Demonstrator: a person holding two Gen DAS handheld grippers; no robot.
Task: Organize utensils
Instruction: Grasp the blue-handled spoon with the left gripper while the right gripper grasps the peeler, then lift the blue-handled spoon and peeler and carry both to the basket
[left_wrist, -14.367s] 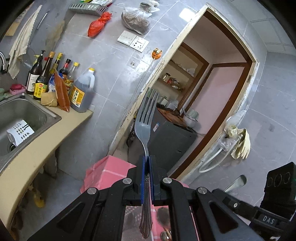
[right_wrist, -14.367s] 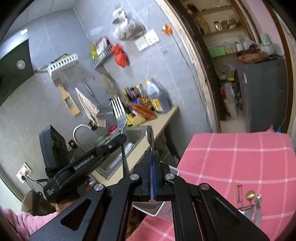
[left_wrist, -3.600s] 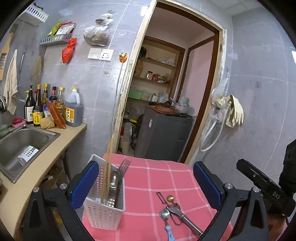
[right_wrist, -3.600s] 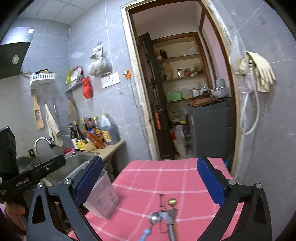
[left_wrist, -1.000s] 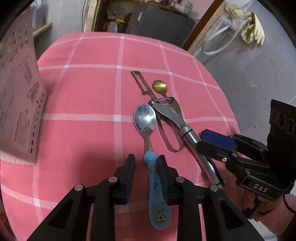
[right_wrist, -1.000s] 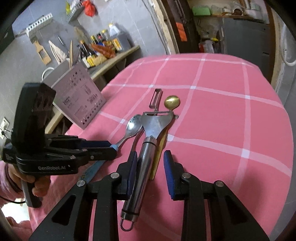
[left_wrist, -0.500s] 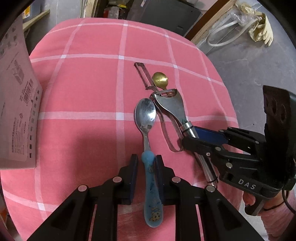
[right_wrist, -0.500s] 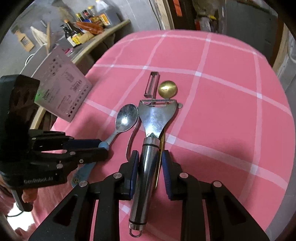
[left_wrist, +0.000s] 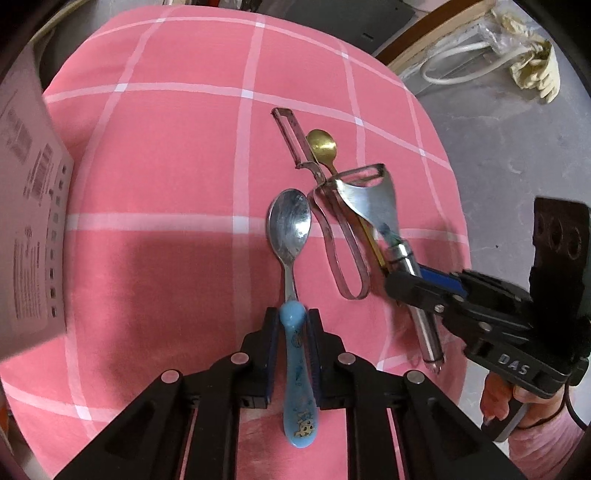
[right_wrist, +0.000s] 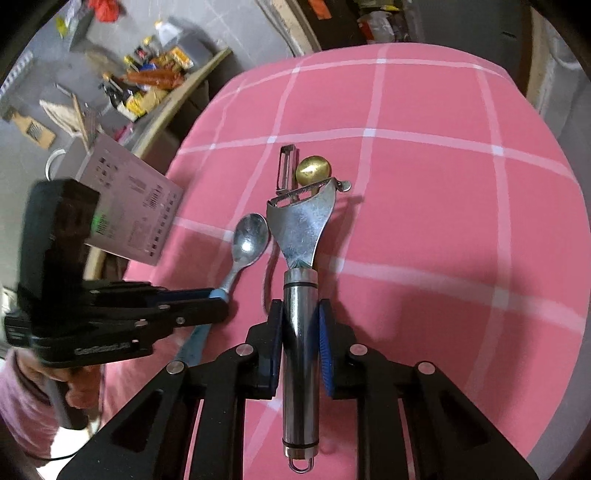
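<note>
My left gripper (left_wrist: 291, 317) is shut on the blue handle of a steel spoon (left_wrist: 290, 229), which lies on the pink checked tablecloth (left_wrist: 166, 166). My right gripper (right_wrist: 300, 314) is shut on the round steel handle of a wide Y-shaped peeler (right_wrist: 301, 221). In the left wrist view this peeler (left_wrist: 373, 199) is tilted up at its head. A gold spoon (right_wrist: 314, 168) and a thin looped peeler (left_wrist: 291, 133) lie under and beside it. The left gripper also shows in the right wrist view (right_wrist: 218, 299), and the right gripper in the left wrist view (left_wrist: 413, 280).
The white perforated utensil holder (left_wrist: 29, 236) stands at the table's left edge; in the right wrist view the holder (right_wrist: 129, 206) has chopsticks in it. A counter with bottles (right_wrist: 155, 81) is behind it. The table's right edge drops to grey floor (left_wrist: 498, 147).
Both grippers have closed: the left on the blue spoon handle, the right on the steel peeler handle. The peeler's head has lifted slightly off the cloth.
</note>
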